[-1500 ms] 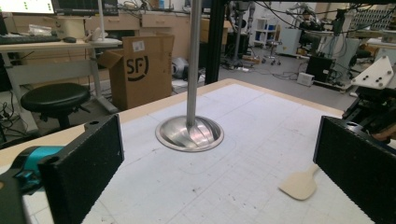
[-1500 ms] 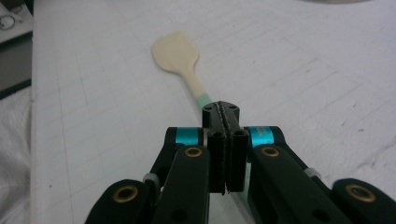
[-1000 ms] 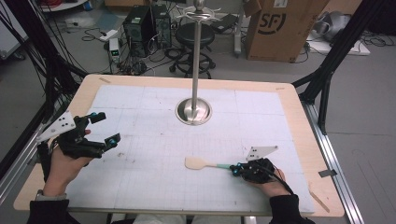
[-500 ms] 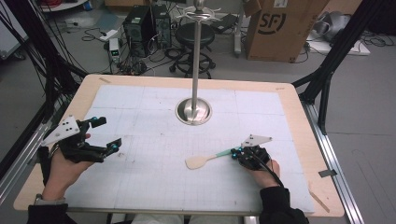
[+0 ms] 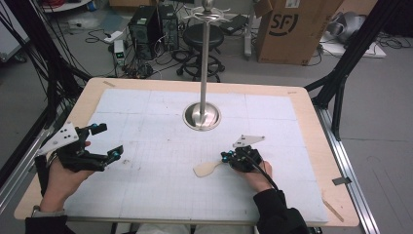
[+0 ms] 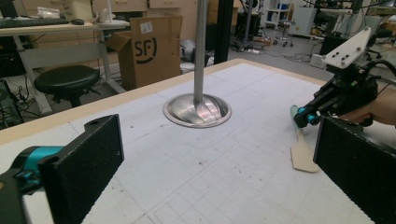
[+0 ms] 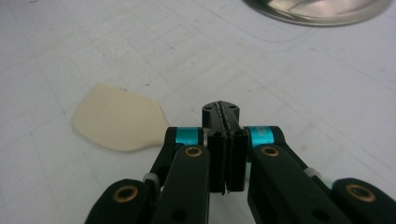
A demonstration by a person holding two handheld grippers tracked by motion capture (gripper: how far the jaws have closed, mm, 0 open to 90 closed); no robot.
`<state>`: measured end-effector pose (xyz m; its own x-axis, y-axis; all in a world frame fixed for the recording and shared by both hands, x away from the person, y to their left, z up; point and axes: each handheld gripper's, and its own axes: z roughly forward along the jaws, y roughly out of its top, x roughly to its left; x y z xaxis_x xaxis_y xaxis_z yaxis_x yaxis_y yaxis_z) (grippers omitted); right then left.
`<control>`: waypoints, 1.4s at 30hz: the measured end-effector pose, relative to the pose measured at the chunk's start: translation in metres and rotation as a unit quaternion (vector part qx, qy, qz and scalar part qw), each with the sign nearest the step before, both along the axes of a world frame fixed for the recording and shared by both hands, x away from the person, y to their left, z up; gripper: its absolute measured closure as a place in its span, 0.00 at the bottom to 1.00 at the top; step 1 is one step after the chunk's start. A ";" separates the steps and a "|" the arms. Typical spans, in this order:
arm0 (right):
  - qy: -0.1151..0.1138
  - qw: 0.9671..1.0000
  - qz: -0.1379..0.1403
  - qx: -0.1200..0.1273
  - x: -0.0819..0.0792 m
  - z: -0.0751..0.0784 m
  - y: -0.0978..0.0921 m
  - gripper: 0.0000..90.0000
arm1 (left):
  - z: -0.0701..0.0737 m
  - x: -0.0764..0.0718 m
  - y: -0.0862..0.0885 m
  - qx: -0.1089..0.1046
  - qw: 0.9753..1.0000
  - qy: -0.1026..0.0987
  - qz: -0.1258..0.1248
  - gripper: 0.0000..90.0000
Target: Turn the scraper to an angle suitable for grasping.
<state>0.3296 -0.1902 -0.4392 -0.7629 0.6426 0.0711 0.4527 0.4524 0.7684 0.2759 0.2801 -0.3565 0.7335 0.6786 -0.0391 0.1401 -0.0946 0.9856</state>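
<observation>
R hand-held gripper (image 5: 225, 157), jaws pressed together on the handle of a cream spatula (image 5: 206, 168) lying on the counter (image 5: 146, 195) w/ blade at its 8 o'clock (metal stand (image 5: 202, 116) at 12), while L hand-held gripper (image 5: 108, 142) hovers wide open, holding nothing.

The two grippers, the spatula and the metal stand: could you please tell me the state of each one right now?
Left gripper: jaws wide open, holding nothing, held above the mat.
Right gripper: jaws shut on the spatula's handle.
Spatula: cream blade low over the mat, handle in the right gripper; whether it touches is unclear.
Metal stand: upright on its round base, untouched.
</observation>
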 end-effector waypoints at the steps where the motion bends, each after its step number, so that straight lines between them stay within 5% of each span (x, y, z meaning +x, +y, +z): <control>1: 0.000 1.000 0.000 0.000 0.000 0.000 0.000 1.00 | 0.000 -0.001 0.000 -0.002 1.000 0.000 0.003 0.02; 8: 0.021 1.000 0.016 -0.014 0.011 -0.006 0.023 1.00 | -0.001 -0.003 0.005 -0.001 1.000 0.002 0.009 0.02; 21: 0.035 0.999 0.031 -0.019 0.007 -0.005 0.025 1.00 | 0.000 -0.006 0.005 -0.004 1.000 0.001 0.008 0.02; 33: 0.038 0.997 0.070 -0.019 -0.012 -0.005 0.001 1.00 | -0.003 -0.002 0.004 -0.003 1.000 0.005 0.007 0.02; 42: 0.045 0.997 0.061 -0.028 -0.025 -0.003 -0.025 1.00 | -0.005 0.004 -0.003 0.000 1.000 0.009 0.000 0.02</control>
